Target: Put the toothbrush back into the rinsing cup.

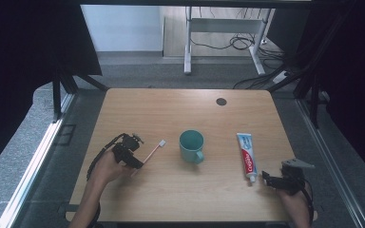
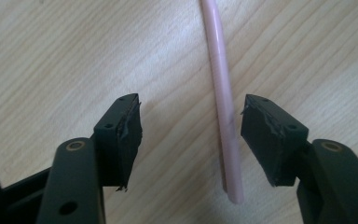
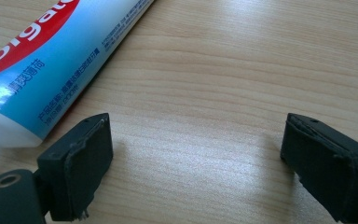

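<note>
A pink toothbrush (image 1: 153, 150) lies slanted on the wooden table (image 1: 171, 109), its white head toward the teal mug (image 1: 191, 146). My left gripper (image 1: 140, 164) is at the handle's near end. In the left gripper view the pink handle (image 2: 221, 93) lies between the jaws of the left gripper (image 2: 191, 135), close to the right pad (image 2: 265, 135), with a clear gap to the left pad; neither presses on it. A blue, white and red toothpaste tube (image 1: 247, 154) lies right of the mug. My right gripper (image 1: 266, 178) rests open beside its cap end, with the tube (image 3: 42, 60) just outside the left jaw of the right gripper (image 3: 196, 158).
A small black disc (image 1: 221, 101) is set into the table near its far edge. Bare wood lies between the mug and the front edge. Beyond the table stand a grey floor, a white desk frame (image 1: 188, 47) and loose cables.
</note>
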### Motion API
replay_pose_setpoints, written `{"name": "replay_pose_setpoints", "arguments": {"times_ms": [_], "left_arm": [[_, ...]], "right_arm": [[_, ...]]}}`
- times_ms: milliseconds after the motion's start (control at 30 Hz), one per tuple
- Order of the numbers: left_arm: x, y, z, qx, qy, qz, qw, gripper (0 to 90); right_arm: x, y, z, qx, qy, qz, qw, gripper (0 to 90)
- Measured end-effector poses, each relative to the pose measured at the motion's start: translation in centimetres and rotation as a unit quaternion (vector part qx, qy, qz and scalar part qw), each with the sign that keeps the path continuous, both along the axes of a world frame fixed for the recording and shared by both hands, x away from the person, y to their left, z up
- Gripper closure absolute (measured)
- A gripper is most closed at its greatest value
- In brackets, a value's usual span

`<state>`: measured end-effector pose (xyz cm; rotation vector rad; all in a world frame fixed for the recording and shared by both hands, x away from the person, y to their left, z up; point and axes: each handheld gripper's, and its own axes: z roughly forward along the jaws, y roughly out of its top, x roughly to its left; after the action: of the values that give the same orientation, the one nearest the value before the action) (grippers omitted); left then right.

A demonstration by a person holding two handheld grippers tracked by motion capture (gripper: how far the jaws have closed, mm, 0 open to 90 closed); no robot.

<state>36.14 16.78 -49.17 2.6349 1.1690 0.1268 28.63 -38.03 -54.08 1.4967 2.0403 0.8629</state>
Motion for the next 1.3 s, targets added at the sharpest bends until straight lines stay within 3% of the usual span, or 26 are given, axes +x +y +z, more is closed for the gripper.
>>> {"name": "replay_pose_setpoints", "arguments": {"times_ms": [667, 900, 1300], "left_arm": [[2.8, -3.1, -0.2, 0.025, 0.036, -0.011, 0.9990, 55.5], [3.7, -3.9, -0.3, 0.036, 0.058, -0.015, 0.9976, 65.3], [4.5, -5.0, -0.7, 0.048, 0.079, -0.008, 0.9957, 72.8]], "right_arm": [[0.0, 0.0, 0.0, 0.000, 0.000, 0.003, 1.0000, 8.8], [0.0, 0.0, 0.0, 0.000, 0.000, 0.004, 1.0000, 8.8], [0.1, 0.0, 0.0, 0.001, 0.000, 0.005, 1.0000, 8.8]]}}
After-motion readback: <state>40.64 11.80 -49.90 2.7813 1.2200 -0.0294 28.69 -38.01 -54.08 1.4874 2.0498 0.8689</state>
